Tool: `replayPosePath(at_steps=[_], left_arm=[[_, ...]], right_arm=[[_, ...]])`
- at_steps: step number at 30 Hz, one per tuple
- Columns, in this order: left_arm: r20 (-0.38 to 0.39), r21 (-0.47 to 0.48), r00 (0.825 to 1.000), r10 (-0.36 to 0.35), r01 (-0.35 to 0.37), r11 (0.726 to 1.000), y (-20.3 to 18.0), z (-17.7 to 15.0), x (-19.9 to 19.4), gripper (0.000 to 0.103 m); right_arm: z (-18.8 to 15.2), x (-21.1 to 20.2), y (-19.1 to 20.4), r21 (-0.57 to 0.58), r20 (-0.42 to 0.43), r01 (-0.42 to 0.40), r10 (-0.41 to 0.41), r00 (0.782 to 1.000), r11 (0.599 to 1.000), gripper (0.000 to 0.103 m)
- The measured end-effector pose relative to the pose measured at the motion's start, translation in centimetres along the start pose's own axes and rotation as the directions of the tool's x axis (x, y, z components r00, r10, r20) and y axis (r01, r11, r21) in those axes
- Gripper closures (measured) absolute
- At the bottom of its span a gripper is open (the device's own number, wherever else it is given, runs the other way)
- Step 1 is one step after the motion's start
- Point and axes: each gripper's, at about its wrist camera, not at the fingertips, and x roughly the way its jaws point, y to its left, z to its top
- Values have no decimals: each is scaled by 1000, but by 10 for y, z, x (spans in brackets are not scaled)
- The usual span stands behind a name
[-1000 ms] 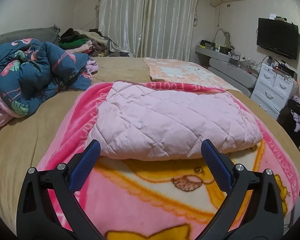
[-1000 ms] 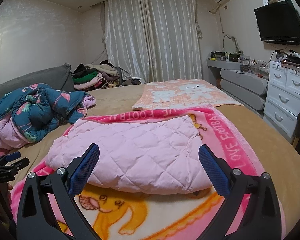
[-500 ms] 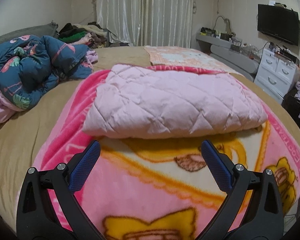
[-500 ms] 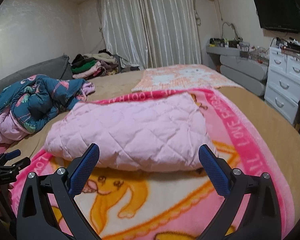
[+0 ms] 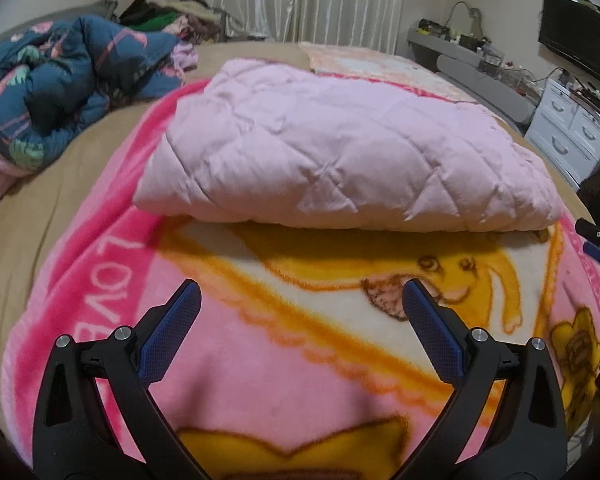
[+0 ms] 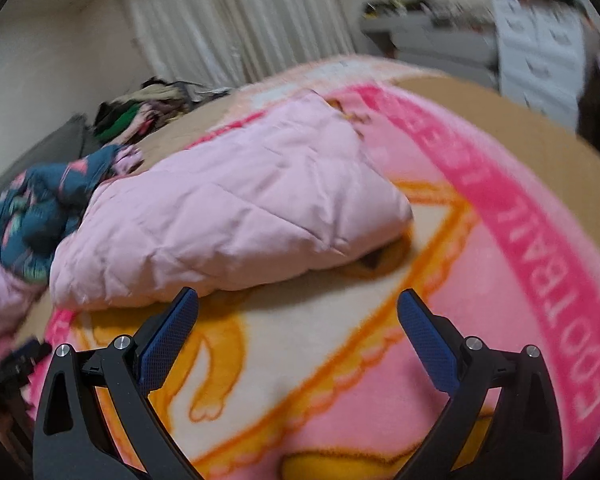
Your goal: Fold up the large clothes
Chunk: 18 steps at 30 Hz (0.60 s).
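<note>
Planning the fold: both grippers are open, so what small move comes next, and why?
Probably ease the left gripper forward to the pink quilted garment's near edge. Both it and the right gripper hang open and empty over the blanket.

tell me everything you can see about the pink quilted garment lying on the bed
The pink quilted garment is pale pink, puffy, with diamond stitching and a slightly shiny, creased fabric. It lies folded into a thick, roughly rectangular bundle, rounded fold edge toward the cameras. It rests on the pink cartoon blanket spread on the bed. Neither open gripper touches it; both hang short of it, over the blanket. No sleeves, collar or zipper show.
</note>
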Motion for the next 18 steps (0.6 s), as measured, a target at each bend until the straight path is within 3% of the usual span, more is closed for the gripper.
replayPosePath(at_steps=[9,15,18], left_arm=[[-50,-184,997,-54,44,982,30,20,40,9],[-34,-369,994,-103,83,926,66,33,54,9],[-9,-461,992,-123,105,881,84,36,58,9]], right_arm=[[27,51,-31,241,-31,-38,47,998,970,4],[42,85,-37,334,-38,-88,107,994,939,4],[51,98,-32,321,-47,-88,109,993,943,4]])
